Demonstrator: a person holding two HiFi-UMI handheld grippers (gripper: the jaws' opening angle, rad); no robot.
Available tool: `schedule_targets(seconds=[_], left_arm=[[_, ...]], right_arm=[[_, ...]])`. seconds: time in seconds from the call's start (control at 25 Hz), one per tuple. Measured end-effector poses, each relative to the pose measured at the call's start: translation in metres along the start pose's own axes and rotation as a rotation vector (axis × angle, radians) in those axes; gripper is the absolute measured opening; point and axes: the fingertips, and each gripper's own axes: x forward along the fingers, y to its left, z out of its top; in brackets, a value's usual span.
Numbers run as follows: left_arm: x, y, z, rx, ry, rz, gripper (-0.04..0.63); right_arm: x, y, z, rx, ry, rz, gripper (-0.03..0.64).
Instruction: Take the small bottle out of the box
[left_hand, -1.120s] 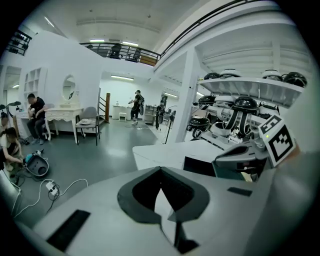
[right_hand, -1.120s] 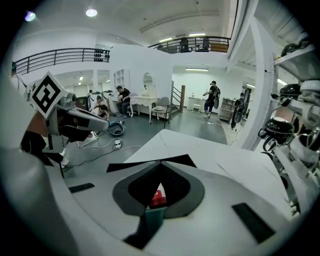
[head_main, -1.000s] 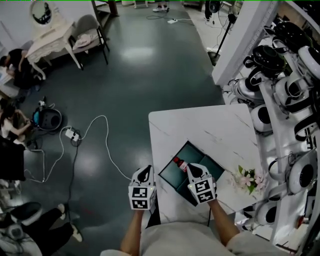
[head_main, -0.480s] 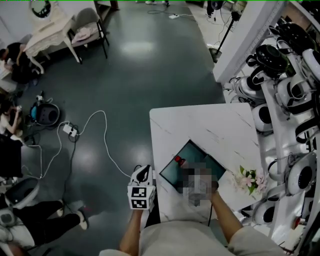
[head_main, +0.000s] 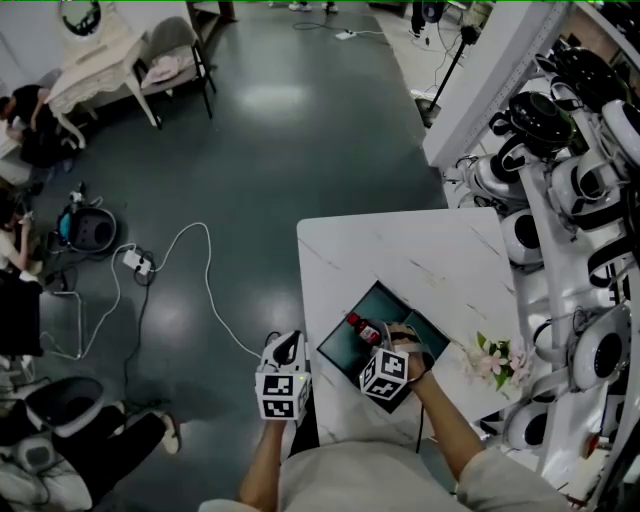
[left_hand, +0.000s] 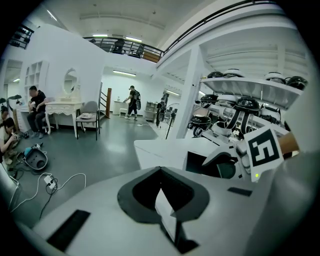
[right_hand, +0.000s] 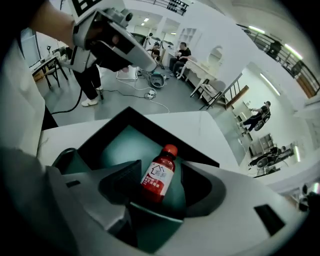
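I see the right hand-held gripper (head_main: 380, 340) (right_hand: 160, 187) tipped steeply down over the open dark teal box (head_main: 343, 353) (right_hand: 117, 142), which lies on the near part of the white marbled bench (head_main: 400, 250); its jaws have just been opening and stand wide apart; the small bottle (head_main: 361, 327) (right_hand: 159, 176) lies between them on the box's floor, and I can see a gap on the right side, so the pads are not pressing on it; the left jaw sits just beside the bottle's white label (right_hand: 156, 175). The bottle is dark red with a red cap (right_hand: 170, 149), and the cap points to the far left corner of the box in the head view. The left hand-held gripper (head_main: 288, 346) (left_hand: 162, 200) hangs off the near left edge of the bench, over the grey floor (head_main: 280, 150), apart from the box; in its own view its jaws are drawn together with nothing between them. A small bunch of pale flowers (head_main: 497, 358) lies on the bench to the right of the box; a white cable (head_main: 205, 270) trails over the floor to the left.
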Motion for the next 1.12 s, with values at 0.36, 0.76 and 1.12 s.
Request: schedule_targets(seconds=[0.36,0.76,1.12], left_arm=[[0.000,-0.003,-0.004,-0.006,-0.001,0.003,0.018],[0.000,-0.003,-0.002,-0.014,-0.007,0.003,0.018],[-0.001,-0.008,-0.003,-0.014,-0.007,0.001,0.018]], right_arm=[[0.030,-0.001,-0.012,0.060,0.112,0.095,0.302],[0.044,0.003,-0.016,0.057,0.188,0.208,0.297],[0.043,0.012,-0.013,0.012,0.177,0.277,0.236]])
